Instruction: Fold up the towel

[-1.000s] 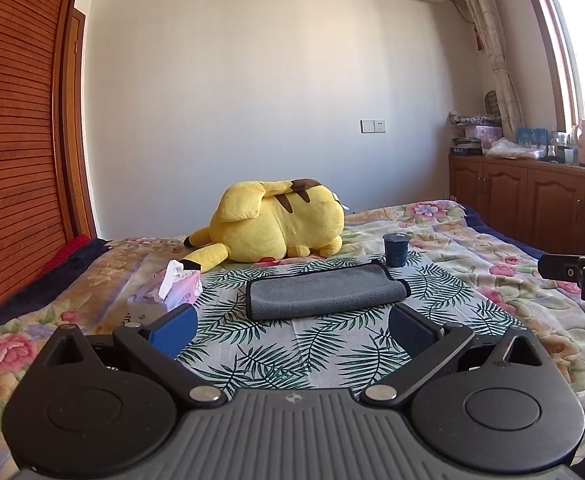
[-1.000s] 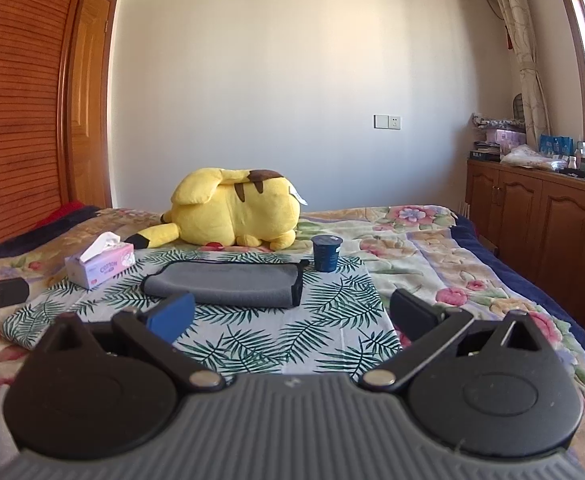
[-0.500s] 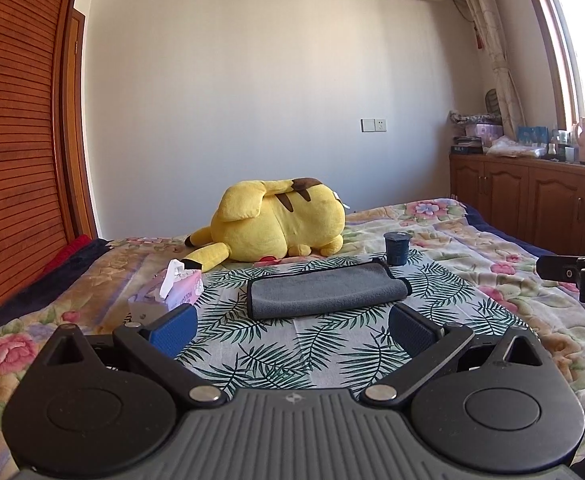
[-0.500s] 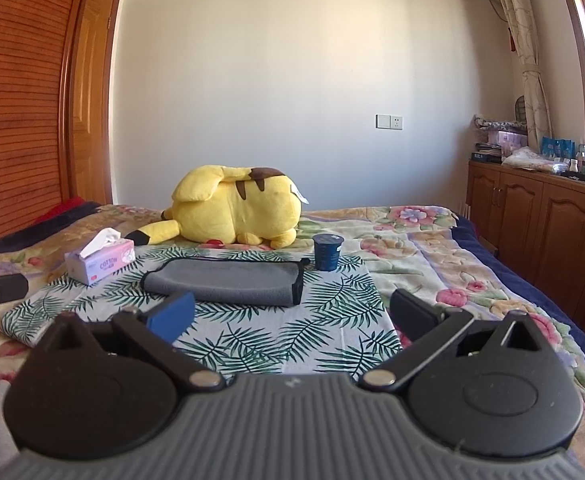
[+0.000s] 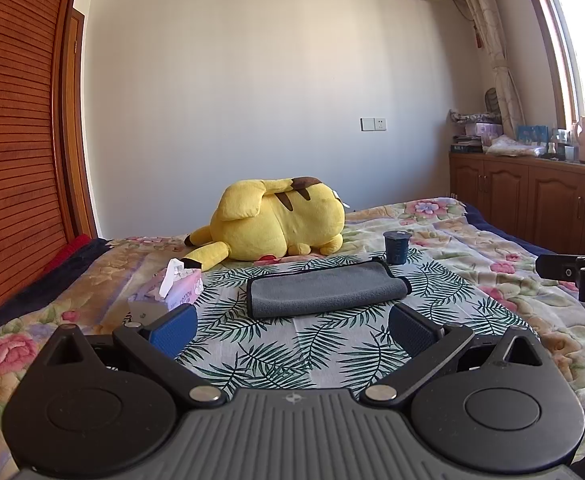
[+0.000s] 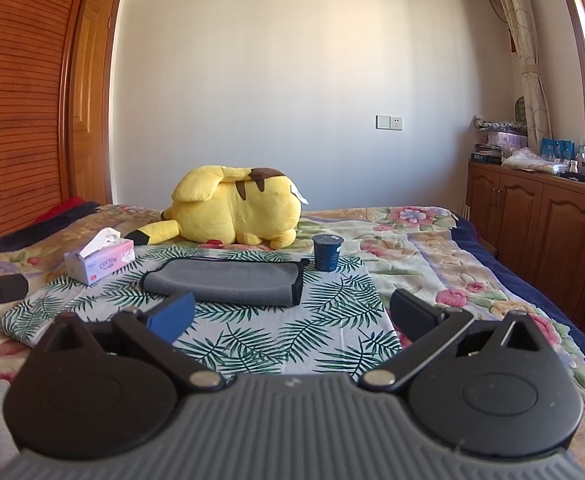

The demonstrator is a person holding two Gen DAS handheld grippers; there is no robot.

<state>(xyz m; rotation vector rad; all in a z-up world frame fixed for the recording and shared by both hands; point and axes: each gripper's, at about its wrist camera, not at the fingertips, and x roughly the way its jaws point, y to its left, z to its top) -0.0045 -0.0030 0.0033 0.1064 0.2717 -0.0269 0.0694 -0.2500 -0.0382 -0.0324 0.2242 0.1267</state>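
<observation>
A yellow plush toy (image 5: 278, 220) lies at the far edge of the palm-leaf cloth (image 5: 276, 356). A tissue box (image 5: 172, 292) occupies its left edge; 1 dark cup (image 5: 397, 247) stands near its far right corner.

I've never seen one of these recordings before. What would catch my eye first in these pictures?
Most likely the big yellow plush toy lying on the flowered bed, at the far edge of the palm-leaf cloth. Just in front of it on that cloth lies a grey towel, already folded, with a dark cup at its right and a pink tissue box at its left. Both grippers, left gripper and right gripper, are open and empty.
</observation>
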